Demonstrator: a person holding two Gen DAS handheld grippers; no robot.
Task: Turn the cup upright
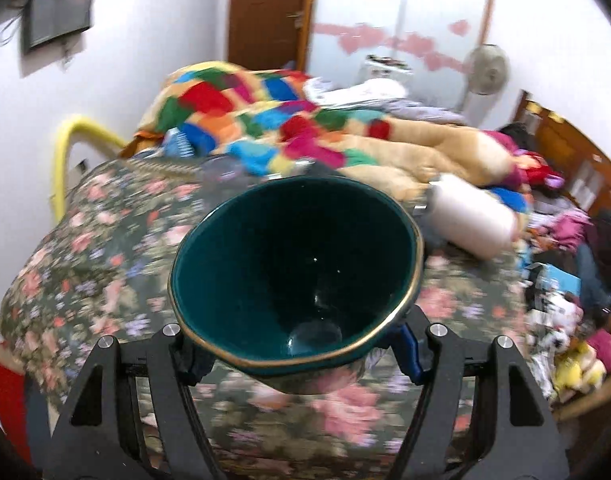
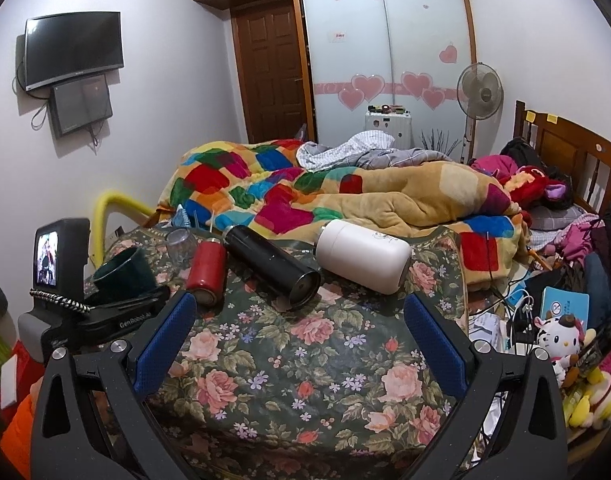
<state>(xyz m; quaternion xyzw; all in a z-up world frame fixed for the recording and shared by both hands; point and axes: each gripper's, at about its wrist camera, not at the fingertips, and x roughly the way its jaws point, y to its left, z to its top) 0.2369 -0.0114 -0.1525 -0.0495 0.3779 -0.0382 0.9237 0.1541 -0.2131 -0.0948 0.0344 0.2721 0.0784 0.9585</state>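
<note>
Right now my left gripper [image 1: 301, 356] clamps the dark green cup [image 1: 295, 276] low on its body, mouth tilted up toward the lens, above the floral cover [image 1: 85, 240]. Beyond it lie a white flask [image 2: 363, 256], a black flask [image 2: 271, 266] and a red can [image 2: 205, 276]. My right gripper [image 2: 301, 344] hangs open, apart.

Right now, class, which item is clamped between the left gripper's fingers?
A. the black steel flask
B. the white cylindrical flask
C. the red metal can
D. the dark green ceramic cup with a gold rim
D: the left gripper grips the dark green ceramic cup with a gold rim, mouth toward the camera.
</note>
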